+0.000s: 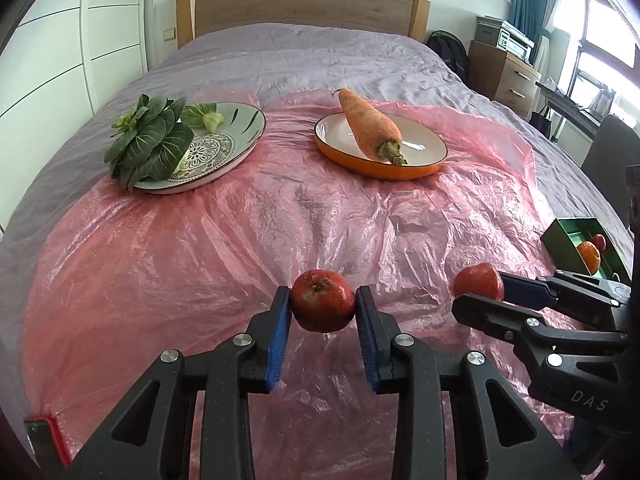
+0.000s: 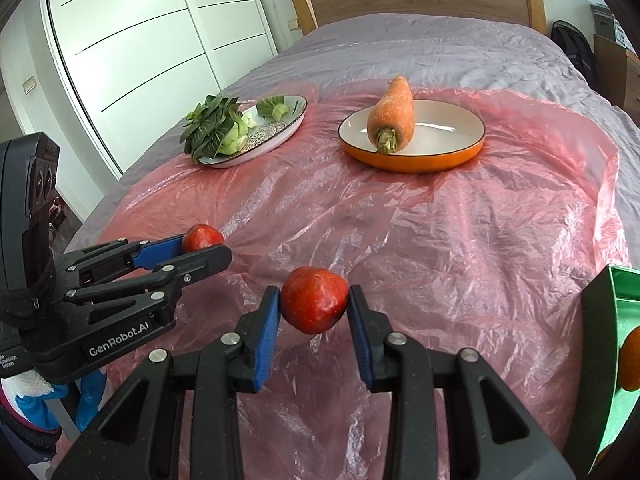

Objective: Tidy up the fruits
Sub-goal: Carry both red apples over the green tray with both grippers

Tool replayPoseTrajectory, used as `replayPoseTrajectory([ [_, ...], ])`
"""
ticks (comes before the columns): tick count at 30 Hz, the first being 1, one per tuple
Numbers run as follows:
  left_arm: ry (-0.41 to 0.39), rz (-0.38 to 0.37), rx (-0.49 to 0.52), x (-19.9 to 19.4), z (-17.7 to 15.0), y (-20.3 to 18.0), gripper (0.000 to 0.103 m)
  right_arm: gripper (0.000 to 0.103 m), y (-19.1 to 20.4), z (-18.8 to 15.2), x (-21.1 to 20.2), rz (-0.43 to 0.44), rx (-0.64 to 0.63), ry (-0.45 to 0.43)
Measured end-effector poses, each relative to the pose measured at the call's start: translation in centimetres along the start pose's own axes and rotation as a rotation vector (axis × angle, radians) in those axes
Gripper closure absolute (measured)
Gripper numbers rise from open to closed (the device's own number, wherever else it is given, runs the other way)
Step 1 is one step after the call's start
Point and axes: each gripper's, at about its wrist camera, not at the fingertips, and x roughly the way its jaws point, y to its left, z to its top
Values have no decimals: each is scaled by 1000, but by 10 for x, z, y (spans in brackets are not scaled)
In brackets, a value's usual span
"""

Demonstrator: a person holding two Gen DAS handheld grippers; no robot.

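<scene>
sheet (image 1: 224, 248): crinkled glossy pink plastic | headboard (image 1: 304, 4): matt wood | orange plate (image 1: 432, 144): glazed, glossy

A bed (image 1: 320, 60) with a wooden headboard at its far edge carries everything, under a wrinkled grey-lilac cover. A crumpled pink plastic sheet (image 1: 248, 240) spreads over the near half. On the sheet, toward its far left, rests a patterned plate (image 1: 236, 140); toward the far right, an orange-rimmed white dish (image 1: 424, 148). A green box (image 1: 568, 236) sits at the sheet's near right edge
</scene>
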Motion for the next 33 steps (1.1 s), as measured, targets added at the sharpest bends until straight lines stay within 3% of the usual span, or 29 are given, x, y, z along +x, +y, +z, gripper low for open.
replayPoseTrajectory([
  [14, -7, 33, -4, -35, -7, -12, 75, 49, 10, -10, -34, 7, 6, -10],
  [33, -5, 22, 7, -125, -51, -59, 75, 49, 35, -63, -129, -8, -8, -4],
])
